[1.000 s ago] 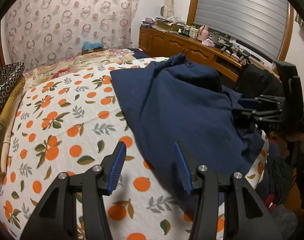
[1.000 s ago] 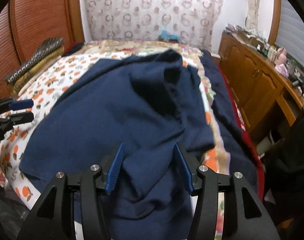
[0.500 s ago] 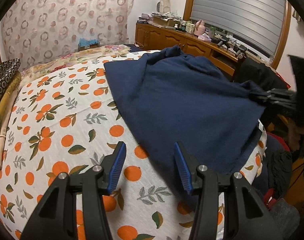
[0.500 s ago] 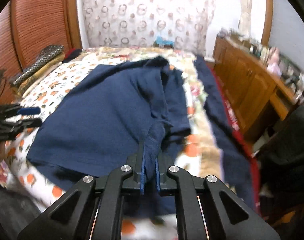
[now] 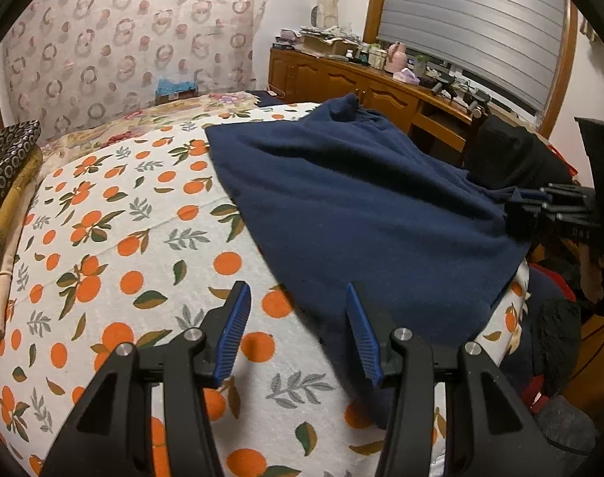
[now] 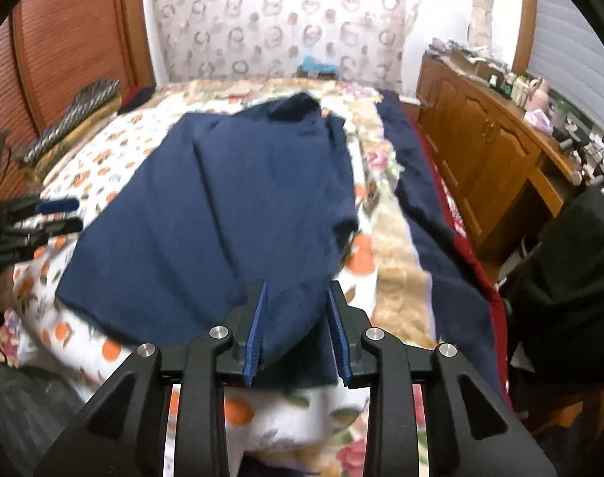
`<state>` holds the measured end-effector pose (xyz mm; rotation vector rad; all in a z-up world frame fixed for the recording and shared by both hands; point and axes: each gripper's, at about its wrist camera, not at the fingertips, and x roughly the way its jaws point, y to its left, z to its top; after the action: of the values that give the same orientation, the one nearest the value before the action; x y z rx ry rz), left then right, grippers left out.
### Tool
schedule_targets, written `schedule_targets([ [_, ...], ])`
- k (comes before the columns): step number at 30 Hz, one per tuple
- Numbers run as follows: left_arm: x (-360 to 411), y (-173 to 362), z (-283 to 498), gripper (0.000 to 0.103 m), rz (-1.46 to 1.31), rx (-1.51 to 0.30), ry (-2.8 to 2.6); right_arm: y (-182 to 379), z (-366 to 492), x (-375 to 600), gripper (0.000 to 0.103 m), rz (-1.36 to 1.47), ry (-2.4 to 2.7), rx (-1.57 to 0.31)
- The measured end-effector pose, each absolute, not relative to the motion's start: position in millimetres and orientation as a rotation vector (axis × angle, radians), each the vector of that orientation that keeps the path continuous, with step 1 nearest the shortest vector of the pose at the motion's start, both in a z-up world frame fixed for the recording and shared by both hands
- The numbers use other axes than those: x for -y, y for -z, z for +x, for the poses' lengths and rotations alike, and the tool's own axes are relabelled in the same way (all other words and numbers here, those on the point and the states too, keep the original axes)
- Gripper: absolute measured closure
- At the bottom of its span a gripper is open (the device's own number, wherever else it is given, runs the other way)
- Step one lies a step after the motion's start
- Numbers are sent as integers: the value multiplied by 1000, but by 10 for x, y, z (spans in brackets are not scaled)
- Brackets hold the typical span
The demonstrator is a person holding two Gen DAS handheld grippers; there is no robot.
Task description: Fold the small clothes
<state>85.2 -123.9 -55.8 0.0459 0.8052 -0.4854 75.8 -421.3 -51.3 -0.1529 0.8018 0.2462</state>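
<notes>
Straddling the navy garment's (image 6: 238,206) near hem, the right tool (image 6: 296,332) is parted, ungripped; left tool (image 5: 296,332) open beside it.

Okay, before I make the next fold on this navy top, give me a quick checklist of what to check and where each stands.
1. Left gripper ready to grab: ok, jaws wide open and holding nothing.
2. Left gripper at the navy top: ok, its near edge lies between the jaws.
3. Right gripper clamped on cloth: not ok, jaws apart with cloth loose between them.
4. Top lying flat: not ok, bunched at the far end, right side doubled over.
5. Bedspread beside the top has bare room: ok.
</notes>
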Motion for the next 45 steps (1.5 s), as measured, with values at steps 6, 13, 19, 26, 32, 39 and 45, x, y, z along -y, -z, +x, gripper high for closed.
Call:
schedule_targets([
  [6,1215,573,899,54,39,-791,456,351,1249,4195,69,-126,-259,-733],
  [13,1171,554,925,54,27,-775,433,238,2021,4001,66,-127,-306,-717],
  [19,1136,560,944,54,24,-767,414,402,2690,3810,66,-108,-335,-778],
  [26,1077,585,940,54,10,-770,411,643,3183,3719,68,-129,-293,-849],
  [32,1053,613,925,54,2,-775,410,574,3151,3766,101,-150,-322,-807],
  [39,1083,643,924,54,-4,-782,418,268,3125,4157,100,-145,-63,-725],
  [45,1123,637,923,54,5,-780,427,208,2976,4171,92,-111,-183,-711],
])
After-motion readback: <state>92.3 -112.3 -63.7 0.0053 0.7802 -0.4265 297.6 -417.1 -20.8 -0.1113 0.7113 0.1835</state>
